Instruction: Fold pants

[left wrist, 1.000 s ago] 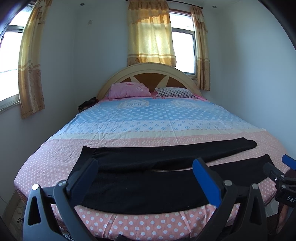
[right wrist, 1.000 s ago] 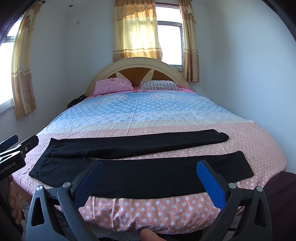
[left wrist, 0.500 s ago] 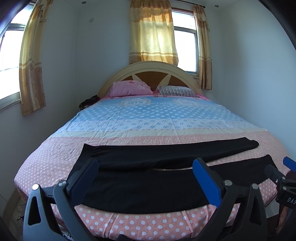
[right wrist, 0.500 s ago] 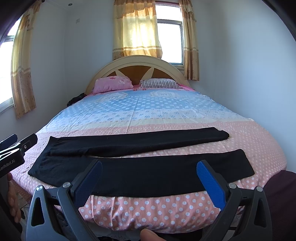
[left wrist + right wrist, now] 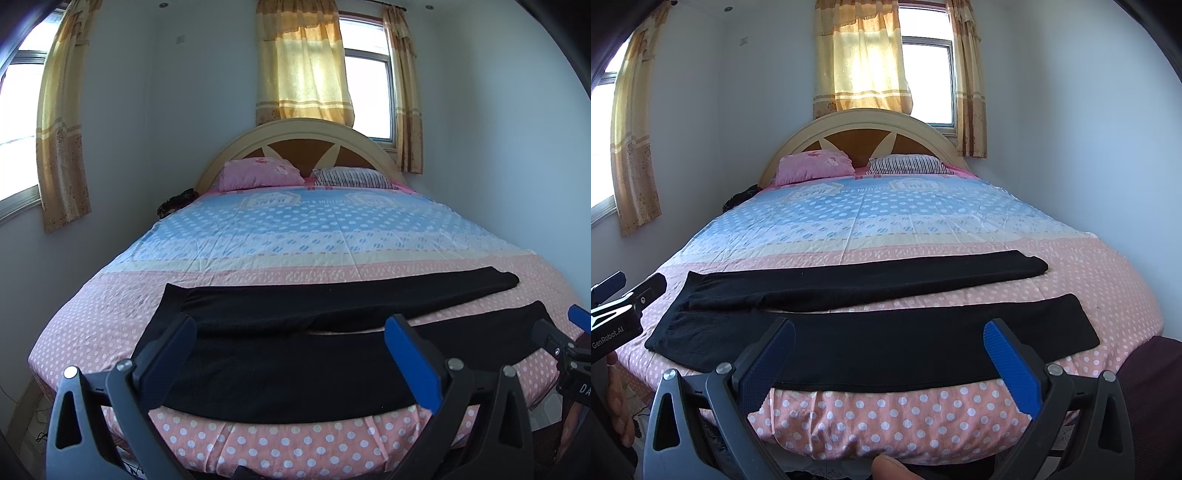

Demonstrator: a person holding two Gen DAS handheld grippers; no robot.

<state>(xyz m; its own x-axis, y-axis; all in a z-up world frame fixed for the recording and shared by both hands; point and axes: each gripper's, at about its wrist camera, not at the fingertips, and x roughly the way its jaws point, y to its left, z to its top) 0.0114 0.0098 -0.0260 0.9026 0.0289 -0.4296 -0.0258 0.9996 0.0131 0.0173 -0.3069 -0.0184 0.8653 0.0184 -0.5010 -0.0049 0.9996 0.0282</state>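
Black pants (image 5: 295, 354) (image 5: 871, 339) lie flat across the foot of the bed, waist at the left, the two legs spread apart and running to the right. My left gripper (image 5: 290, 341) hovers open before the bed's front edge, over the near leg and waist area, holding nothing. My right gripper (image 5: 888, 341) is also open and empty, in front of the near leg. The right gripper (image 5: 565, 339) shows at the right edge of the left wrist view, and the left gripper (image 5: 617, 295) at the left edge of the right wrist view.
The bed (image 5: 332, 229) has a pink and blue dotted sheet, two pillows (image 5: 258, 173) and a rounded headboard (image 5: 864, 125). Walls stand close on both sides, with curtained windows (image 5: 864, 55) behind. A dark bundle (image 5: 173, 199) lies at the bed's far left corner.
Both grippers drifted slightly; the views shifted a little, with the bed and pants sitting marginally higher in frame. The pants have not moved and both grippers stay open.
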